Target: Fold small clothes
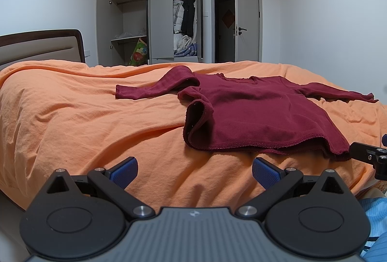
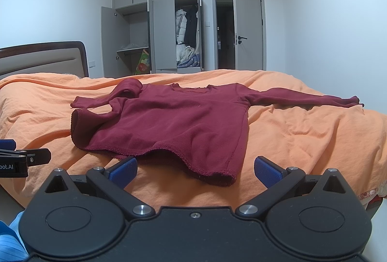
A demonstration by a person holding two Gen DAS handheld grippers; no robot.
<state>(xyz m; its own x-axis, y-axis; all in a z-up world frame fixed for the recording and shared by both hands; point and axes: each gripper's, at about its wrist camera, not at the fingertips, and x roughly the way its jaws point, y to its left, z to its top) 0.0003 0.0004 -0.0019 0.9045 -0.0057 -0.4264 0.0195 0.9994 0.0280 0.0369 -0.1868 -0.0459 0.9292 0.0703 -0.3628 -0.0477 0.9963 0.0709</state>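
A: Left wrist view first. Where is the left tool (image 1: 195,173)?

B: Low over the near edge of the bed (image 1: 72,121), its blue-padded fingers (image 1: 124,172) spread wide apart with nothing between them, only orange sheet.

A: And the garment?

B: A dark red long-sleeved top (image 1: 254,116) lies on the orange sheet, ahead and to the right of that tool. Its hem faces the near side, its neckline the far side. The left sleeve is bent and bunched near the shoulder, with its cuff pointing left; the right sleeve stretches out flat to the right.

A: What about the right wrist view?

B: The right tool (image 2: 195,173) is also spread wide, holding nothing. The top (image 2: 174,124) lies straight ahead, and its near right hem corner sits between the fingers (image 2: 267,172), just beyond the tips. I cannot tell whether it touches them.

A: Do the tools see each other?

B: Yes, each shows at the other view's edge, near the hem.

A: Background?

B: A grey wardrobe (image 2: 154,29) with open doors stands against the far wall, coats hanging inside. An open door (image 2: 249,27) is to its right, and a headboard (image 2: 43,58) is at far left.
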